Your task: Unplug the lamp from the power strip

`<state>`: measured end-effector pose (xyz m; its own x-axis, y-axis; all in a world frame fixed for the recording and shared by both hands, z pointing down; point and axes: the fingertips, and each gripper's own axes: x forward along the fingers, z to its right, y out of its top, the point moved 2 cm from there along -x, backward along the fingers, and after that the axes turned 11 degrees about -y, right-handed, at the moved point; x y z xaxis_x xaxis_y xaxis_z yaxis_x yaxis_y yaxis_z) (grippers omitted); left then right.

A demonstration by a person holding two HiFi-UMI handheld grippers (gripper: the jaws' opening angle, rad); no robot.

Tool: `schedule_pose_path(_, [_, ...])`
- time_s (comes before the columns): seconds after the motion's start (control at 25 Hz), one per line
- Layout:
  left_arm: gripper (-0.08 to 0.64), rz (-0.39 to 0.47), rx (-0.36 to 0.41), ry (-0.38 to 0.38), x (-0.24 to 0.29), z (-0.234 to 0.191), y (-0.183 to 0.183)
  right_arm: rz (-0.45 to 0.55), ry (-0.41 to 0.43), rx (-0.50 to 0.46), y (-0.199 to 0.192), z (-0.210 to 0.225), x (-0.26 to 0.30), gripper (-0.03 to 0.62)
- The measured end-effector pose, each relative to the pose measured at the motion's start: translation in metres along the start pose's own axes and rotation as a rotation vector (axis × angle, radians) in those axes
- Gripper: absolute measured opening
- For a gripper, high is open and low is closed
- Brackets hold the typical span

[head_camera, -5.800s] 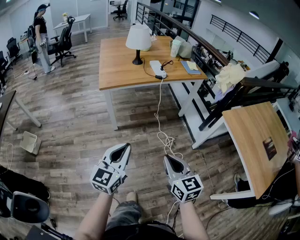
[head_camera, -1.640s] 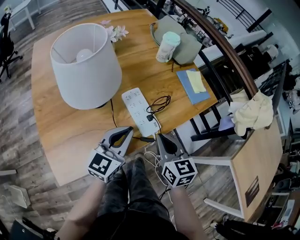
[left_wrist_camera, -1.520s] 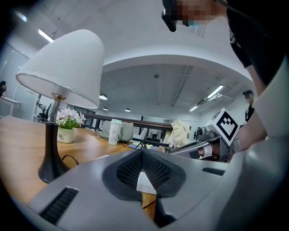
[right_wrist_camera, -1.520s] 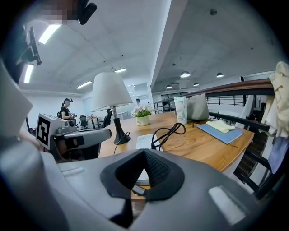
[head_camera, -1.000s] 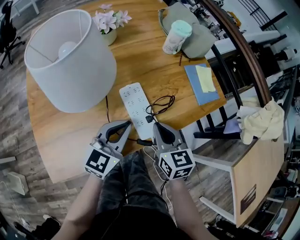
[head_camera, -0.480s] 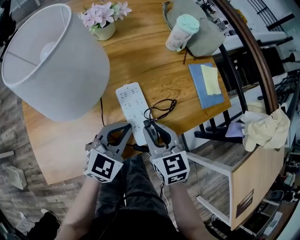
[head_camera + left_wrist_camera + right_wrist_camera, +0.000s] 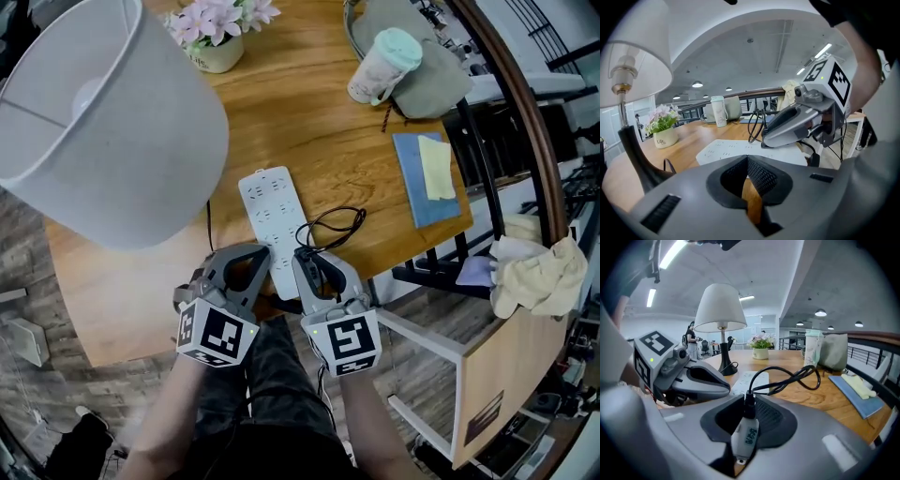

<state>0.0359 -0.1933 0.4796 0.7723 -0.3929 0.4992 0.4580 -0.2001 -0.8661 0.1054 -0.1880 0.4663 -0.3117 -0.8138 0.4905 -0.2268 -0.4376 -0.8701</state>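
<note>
The right claw [image 7: 746,398] is seen closed on a plug [image 7: 744,436], its jaws having just been closing. The smooth white oblong body, marked with a small printed label, is pinched between the black cross-hatched pads. A glossy black cable [image 7: 805,374] is led out of it in a loose loop over the tabletop [image 7: 309,112]. Whether the plug is still seated cannot be told. Just beside it, the left claw [image 7: 747,158] is held with its tips together and nothing between them. Both claws are moulded in matt grey plastic with curved shells. Just beyond the tips, a flat white strip [image 7: 272,216] with rounded corners is laid lengthwise on the warm, grained wood, its near end by the tabletop's edge. The lamp [image 7: 103,122] is stood to the left, behind the strip: a wide, pale, tapered shade with a bulb shown inside, carried on a slim black stem and a round foot.
</note>
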Motion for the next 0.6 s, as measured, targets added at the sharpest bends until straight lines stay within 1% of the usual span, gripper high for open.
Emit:
schedule_pose_path(0.12, [-0.005,-0.028,0.021,0.014,0.002,0.001,0.000,0.008,0.002,0.082,-0.002,0.005,0.000,0.078])
schedule_pose_path(0.2, [-0.005,-0.032,0.016,0.012,0.003,0.001,0.000,0.014,0.000,0.096,-0.001,0.005,0.000,0.077])
schedule_pose_path(0.28, [-0.005,-0.041,0.027,-0.003,0.005,0.004,0.001,0.013,-0.011,0.078,0.000,0.004,-0.001,0.075])
schedule_pose_path(0.36, [-0.005,-0.050,0.047,-0.009,0.007,0.006,0.002,0.012,-0.038,0.037,0.000,0.001,-0.001,0.074])
schedule_pose_path(0.52, [-0.005,-0.048,0.038,-0.007,0.007,0.006,0.002,0.037,-0.094,-0.057,0.008,-0.006,-0.001,0.072])
schedule_pose_path(0.56, [-0.005,-0.049,0.038,-0.007,0.007,0.006,0.002,0.043,-0.093,-0.055,0.007,-0.006,-0.001,0.072])
schedule_pose_path(0.6, [-0.005,-0.049,0.039,-0.007,0.007,0.006,0.002,0.045,-0.086,-0.031,0.006,-0.005,-0.001,0.072])
